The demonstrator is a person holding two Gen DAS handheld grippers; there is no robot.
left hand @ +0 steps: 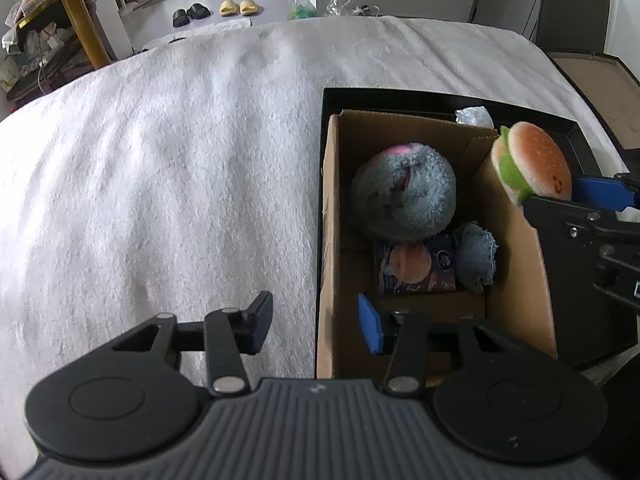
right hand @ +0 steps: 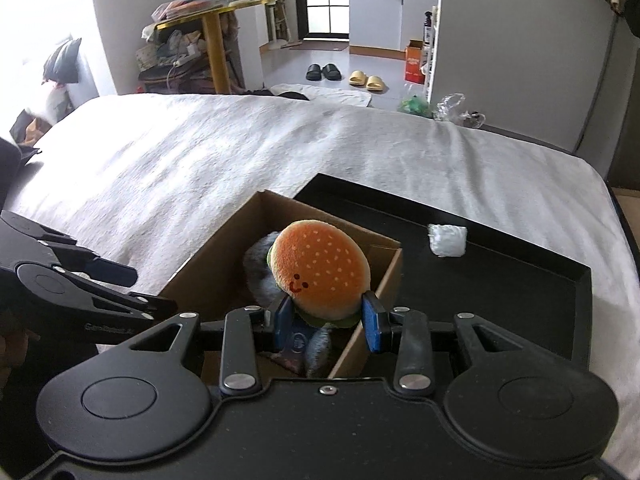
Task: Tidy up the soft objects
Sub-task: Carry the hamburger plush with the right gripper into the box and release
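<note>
A plush burger toy (right hand: 320,268) is held in my right gripper (right hand: 330,324), which is shut on its lower edge, above the right side of an open cardboard box (right hand: 224,256). In the left wrist view the burger (left hand: 532,160) hangs over the box's right wall (left hand: 516,264). Inside the box lie a grey fluffy plush (left hand: 404,196), a tissue pack with a planet print (left hand: 416,268) and a small grey-blue cloth (left hand: 476,256). My left gripper (left hand: 316,326) is open and empty, straddling the box's near left wall.
The box stands in a black tray (right hand: 520,280) on a bed with a white fuzzy blanket (left hand: 180,180). A small white crumpled packet (right hand: 447,239) lies in the tray. Beyond the bed are slippers (right hand: 366,80) on the floor and a cluttered yellow table (right hand: 212,20).
</note>
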